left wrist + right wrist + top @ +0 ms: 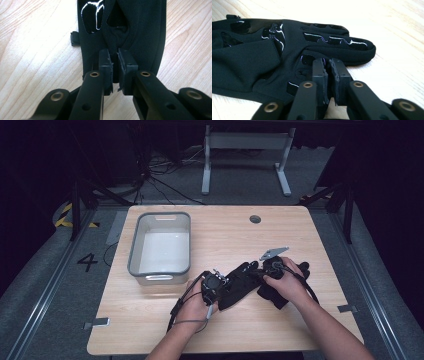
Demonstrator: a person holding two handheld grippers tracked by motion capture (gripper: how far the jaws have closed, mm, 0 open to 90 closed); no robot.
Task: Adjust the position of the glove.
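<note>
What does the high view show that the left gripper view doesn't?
High view: the grey bin beside the glove, both hands, the right claw, and the floor past the table.
Left gripper view: the left claw closed on the glove's edge fabric, plus its glossy grip print.
Both: the black glove and the wooden table.

We note the table [280, 320] evenly lit from above in the high view, its surroundings falling to near black. In both gripper views the wood is overexposed to a white glare toward the top. Glossy grip patches on the black glove [287, 50] catch sharp highlights. The near jaws look soft, slightly blurred.
</note>
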